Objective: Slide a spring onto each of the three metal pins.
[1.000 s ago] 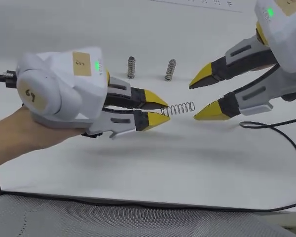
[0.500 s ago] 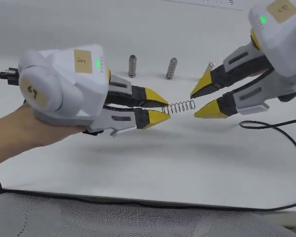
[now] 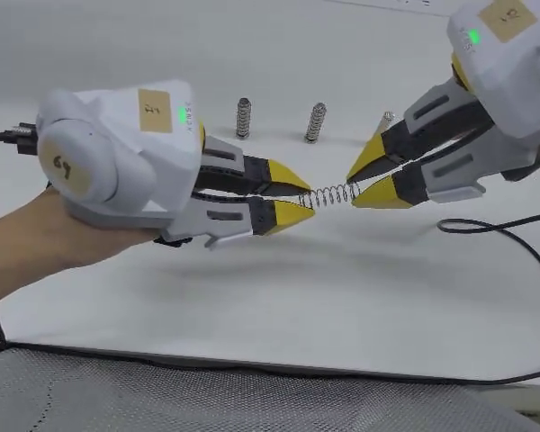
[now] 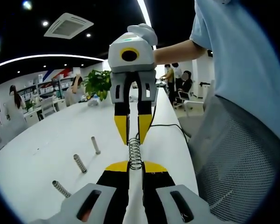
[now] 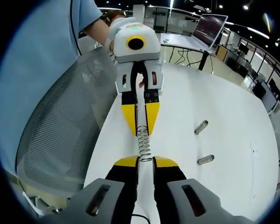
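A small metal spring hangs level above the white table, held at both ends. My left gripper is shut on its left end. From the right, my right gripper has its jaws shut on the other end. In the left gripper view the spring runs from my left gripper to the right gripper. In the right gripper view the spring spans my right gripper and the left gripper. Two pins wear springs. A bare pin peeks out behind the right gripper.
A black cable loops on the table at the right. A grey mesh chair back lies below the table's near edge. A person's hand holds the left gripper. Other people sit far off in the room.
The right gripper has come down and left onto the spring's free end, and its wide-open jaws have shut on it. The left gripper has stayed put with the spring.
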`<state>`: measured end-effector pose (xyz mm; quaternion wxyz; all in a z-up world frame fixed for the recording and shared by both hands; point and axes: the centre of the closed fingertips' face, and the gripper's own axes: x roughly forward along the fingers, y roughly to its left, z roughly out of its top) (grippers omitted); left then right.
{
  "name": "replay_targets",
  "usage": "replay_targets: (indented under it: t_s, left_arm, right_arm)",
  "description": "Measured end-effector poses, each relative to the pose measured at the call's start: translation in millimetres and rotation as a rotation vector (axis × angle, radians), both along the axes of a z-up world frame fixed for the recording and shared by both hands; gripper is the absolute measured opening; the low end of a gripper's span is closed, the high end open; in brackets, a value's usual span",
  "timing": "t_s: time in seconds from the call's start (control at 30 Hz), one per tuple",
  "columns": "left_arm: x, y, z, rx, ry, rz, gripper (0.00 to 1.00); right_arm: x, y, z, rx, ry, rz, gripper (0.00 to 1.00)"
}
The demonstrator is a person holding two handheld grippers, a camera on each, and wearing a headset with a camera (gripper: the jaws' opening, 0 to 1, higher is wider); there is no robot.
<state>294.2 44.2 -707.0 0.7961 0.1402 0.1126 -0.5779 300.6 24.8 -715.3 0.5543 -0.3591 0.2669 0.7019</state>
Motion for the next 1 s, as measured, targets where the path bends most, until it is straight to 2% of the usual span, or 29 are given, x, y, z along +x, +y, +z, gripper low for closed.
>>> replay_targets:
  t_s: [0.6, 1.0]
  left_arm:
    - [-0.3, -0.5, -0.8, 0.003, 0.008, -0.003, 0.02]
    - [0.5, -2.4, -2.5, 0.003, 0.014, -0.004, 0.02]
  right_arm:
    - [-1.1, 0.0, 1.7, -0.034, -0.008, 0.022, 0.08]
    - [-4.3, 2.2, 13.0, -0.048, -0.009, 0.032, 0.08]
